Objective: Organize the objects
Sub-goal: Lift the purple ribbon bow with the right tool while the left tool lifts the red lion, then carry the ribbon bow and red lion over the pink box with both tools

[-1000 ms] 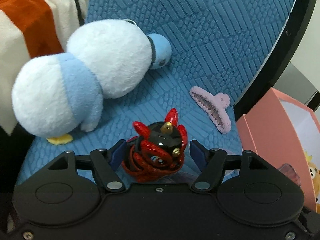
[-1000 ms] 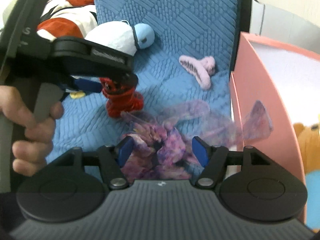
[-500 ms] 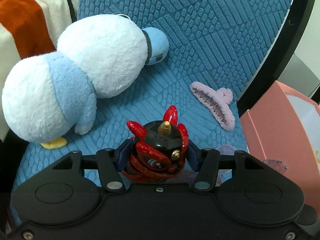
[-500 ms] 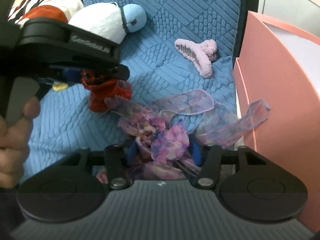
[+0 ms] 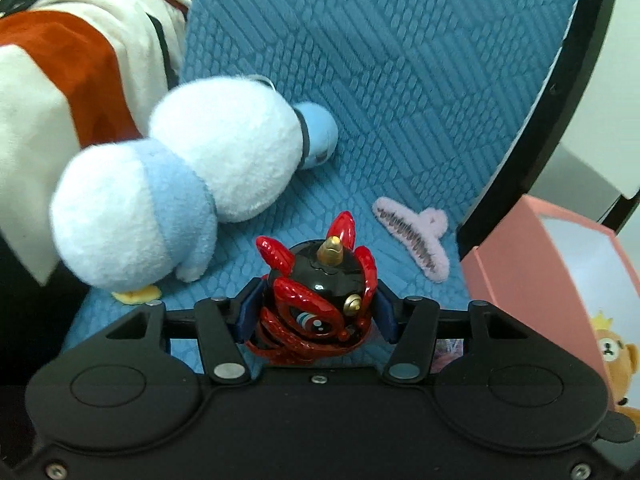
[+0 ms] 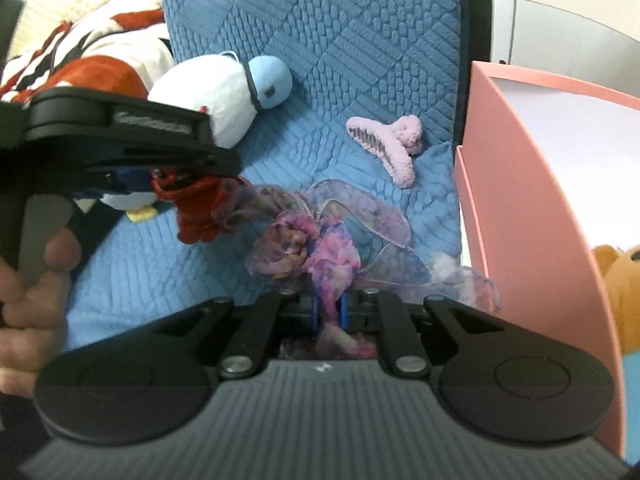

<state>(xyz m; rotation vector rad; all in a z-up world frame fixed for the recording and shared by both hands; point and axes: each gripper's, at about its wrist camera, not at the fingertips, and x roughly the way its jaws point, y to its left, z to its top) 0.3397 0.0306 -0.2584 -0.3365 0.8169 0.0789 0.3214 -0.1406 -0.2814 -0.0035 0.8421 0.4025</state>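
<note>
My left gripper [image 5: 316, 312] is shut on a glossy red and black horned toy [image 5: 320, 276], its blue pads pressing both sides. The right wrist view shows that toy [image 6: 200, 208] hanging a little above the blue quilted cushion [image 6: 360, 40], under the left gripper's black body. My right gripper [image 6: 328, 308] is closing, and its pads pinch the purple-pink gauzy scrunchie [image 6: 304, 248], whose ribbon tails spread over the cushion. A lilac fuzzy hair claw [image 5: 416, 236] lies farther back on the cushion [image 5: 400, 80].
A white and light-blue plush penguin [image 5: 180, 184] lies at the left against a striped orange and cream blanket [image 5: 60, 60]. An open pink box [image 6: 520, 200] stands at the right with a bear plush [image 6: 624, 276] beside it. A hand [image 6: 28, 300] holds the left gripper.
The left jaws closed onto the red toy and raised it slightly. The right jaws closed from wide apart onto the scrunchie.
</note>
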